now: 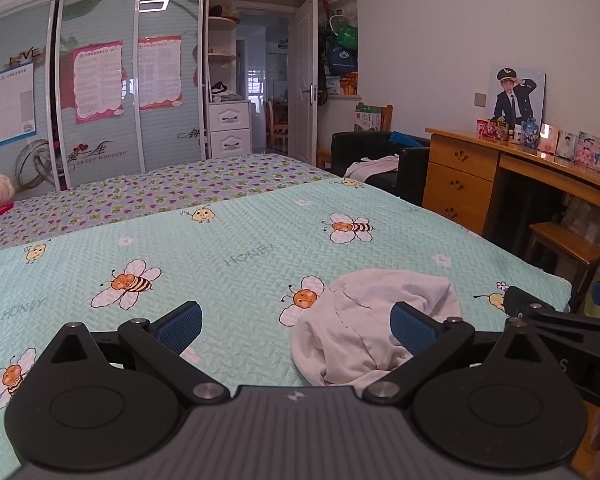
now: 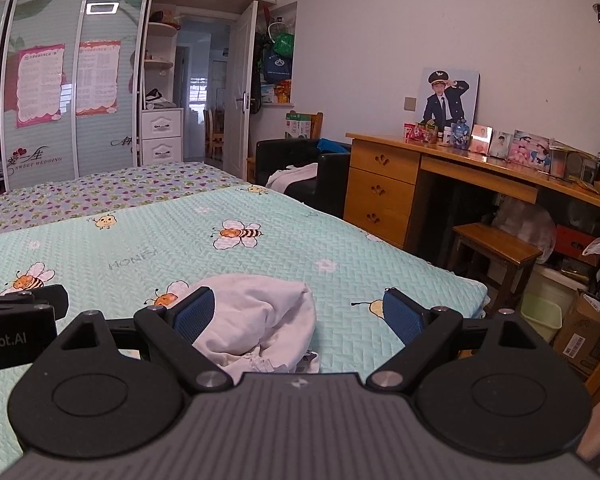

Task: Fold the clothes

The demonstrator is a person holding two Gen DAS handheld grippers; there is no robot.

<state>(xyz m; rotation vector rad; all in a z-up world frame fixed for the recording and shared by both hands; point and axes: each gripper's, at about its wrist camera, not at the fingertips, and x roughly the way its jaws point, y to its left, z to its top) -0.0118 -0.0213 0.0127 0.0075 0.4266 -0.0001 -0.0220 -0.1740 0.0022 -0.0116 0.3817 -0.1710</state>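
Right wrist view: yellow-green bin (image 2: pixel 541 317) beside bed, contents hidden; both hand-held grippers (image 2: pixel 299 317) wide, empty.

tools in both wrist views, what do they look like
Both match: the left tool and right tool have black linkage fingers with silver pivot pins, blue ribbed pads, round black discs and a ribbed grey body. The left tool's side, seen from the right wrist, carries white lettering ending "obot.AI".

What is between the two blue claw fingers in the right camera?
In the right wrist view, the open right claw has the crumpled white garment lying between its fingers, nearer the left one, on the bee-print bedspread.
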